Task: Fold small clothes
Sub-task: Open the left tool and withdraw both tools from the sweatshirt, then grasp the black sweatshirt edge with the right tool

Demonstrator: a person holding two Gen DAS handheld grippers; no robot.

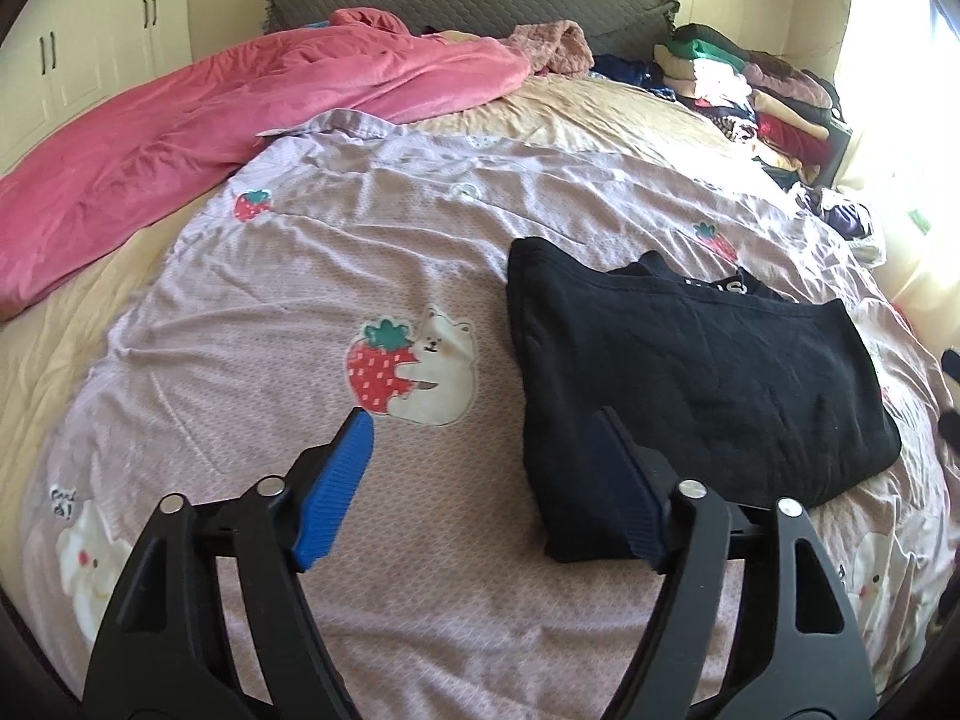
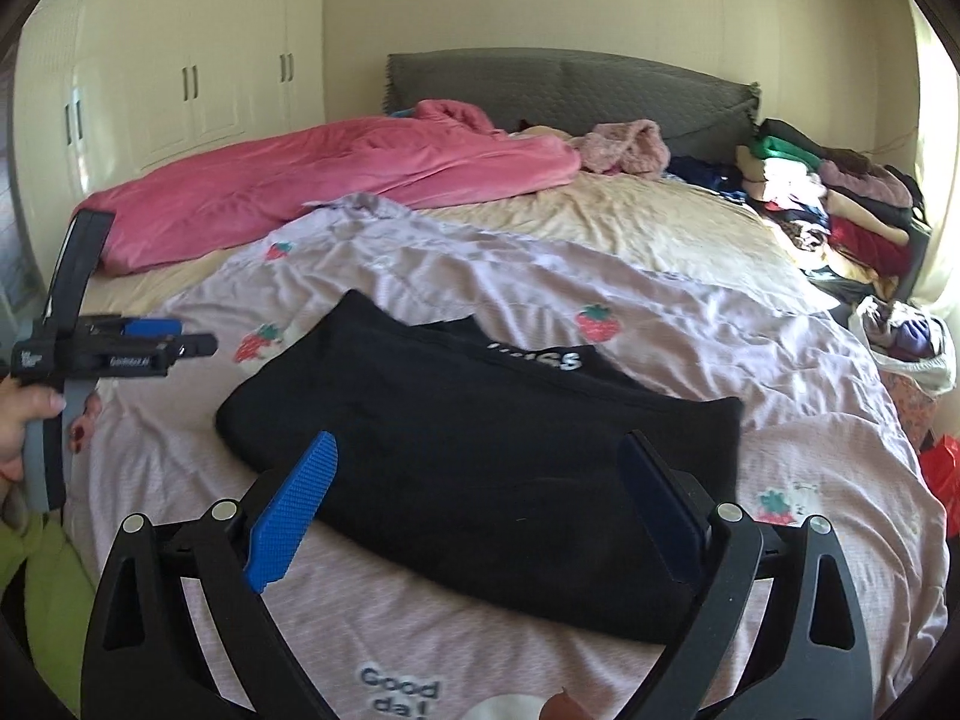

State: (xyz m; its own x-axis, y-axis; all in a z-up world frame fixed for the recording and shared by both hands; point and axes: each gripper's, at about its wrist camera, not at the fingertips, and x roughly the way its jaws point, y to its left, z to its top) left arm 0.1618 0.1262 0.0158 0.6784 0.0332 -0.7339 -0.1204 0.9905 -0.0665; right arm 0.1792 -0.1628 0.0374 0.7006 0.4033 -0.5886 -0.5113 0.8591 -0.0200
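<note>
Now black garment (image 2: 480, 480) lies folded on bed (image 2: 810, 420): soft, light, floppy; grab corners. Left tool (image 1: 486, 468), right tool (image 2: 480, 504) both wide, empty.

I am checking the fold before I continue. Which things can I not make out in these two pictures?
- White print on the black garment: right wrist view shows only the last letters; a folded layer covers the rest. Left wrist view: too small.
- Garment's underside: hidden against the sheet, both views.
- Clothes pile: too far to tell items apart.
- Left gripper: seen side-on in the right wrist view, its handle partly covered by the hand.
</note>
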